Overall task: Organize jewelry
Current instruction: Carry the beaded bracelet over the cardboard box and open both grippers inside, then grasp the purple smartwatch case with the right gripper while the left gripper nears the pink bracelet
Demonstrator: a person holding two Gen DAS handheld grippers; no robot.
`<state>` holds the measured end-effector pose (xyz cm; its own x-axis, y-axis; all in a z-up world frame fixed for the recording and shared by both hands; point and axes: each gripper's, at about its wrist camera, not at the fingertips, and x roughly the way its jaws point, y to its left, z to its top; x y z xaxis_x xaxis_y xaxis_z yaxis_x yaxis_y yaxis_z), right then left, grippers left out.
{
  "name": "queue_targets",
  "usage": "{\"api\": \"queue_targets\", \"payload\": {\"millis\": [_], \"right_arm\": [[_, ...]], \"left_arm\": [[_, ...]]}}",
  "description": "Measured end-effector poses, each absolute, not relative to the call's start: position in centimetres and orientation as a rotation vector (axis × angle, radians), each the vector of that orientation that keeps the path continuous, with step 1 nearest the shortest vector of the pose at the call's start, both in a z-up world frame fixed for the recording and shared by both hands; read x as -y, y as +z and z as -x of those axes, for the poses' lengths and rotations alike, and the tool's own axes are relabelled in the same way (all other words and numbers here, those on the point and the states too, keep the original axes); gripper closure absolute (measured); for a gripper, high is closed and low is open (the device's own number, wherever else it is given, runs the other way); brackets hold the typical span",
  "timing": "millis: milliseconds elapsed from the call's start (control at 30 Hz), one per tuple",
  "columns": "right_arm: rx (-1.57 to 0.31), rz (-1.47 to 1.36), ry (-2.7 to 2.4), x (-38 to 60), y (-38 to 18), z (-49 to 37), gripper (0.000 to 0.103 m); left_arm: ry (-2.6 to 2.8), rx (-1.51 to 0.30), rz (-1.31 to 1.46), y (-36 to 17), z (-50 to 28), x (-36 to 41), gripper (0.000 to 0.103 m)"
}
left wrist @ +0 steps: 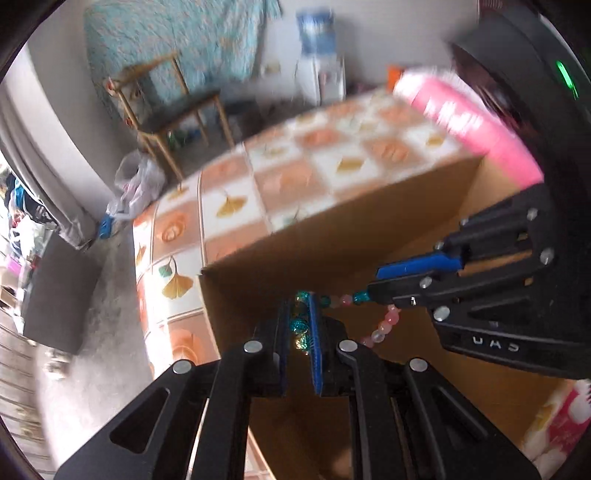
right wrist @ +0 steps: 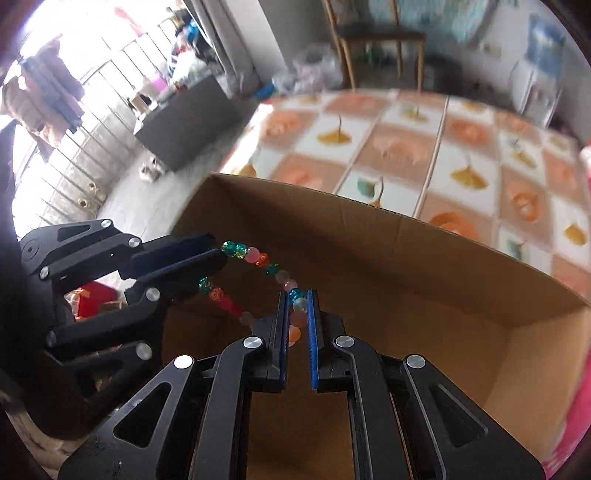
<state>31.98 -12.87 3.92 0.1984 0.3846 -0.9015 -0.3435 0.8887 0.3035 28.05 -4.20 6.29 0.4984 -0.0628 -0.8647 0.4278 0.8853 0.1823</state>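
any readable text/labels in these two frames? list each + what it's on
"UAS": raised letters as they appear on the black body of the right gripper, left wrist view; possibly inverted.
Pink pack: white print, too blurred to read.
Water jug: blue label, too blurred to read.
Box, bead bracelet, left gripper: no text seen.
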Motion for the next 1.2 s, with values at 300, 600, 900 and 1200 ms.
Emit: {"api": "queue_targets", "payload": {"millis": [300, 600, 900, 1200], "right_arm": [[-1.416, -0.063, 0.544, 12.7, 0.1, -35.4, 0.085], [-1.152, -0.058, 0.581, 16.4, 7.5, -30.3, 0.075], [-0.882, -0.09, 0.63, 20.7, 16.3, -22.3, 0.074], [-0.754, -0.14, 0.662, 25.2, 16.1, -14.3, 0.073]], "left_arm": [[-0.2, -1.129, -0.546, 3.2, -30.2, 4.9, 0.087], [-0.086, -0.968, -0.353, 10.5, -25.8, 1.5, 0.068], [-0.05, -0.757, -0.114, 16.0, -13.6, -1.5, 0.055], [-0.256, -0.748, 0.098, 11.8, -4.5, 1.8, 0.054]]}}
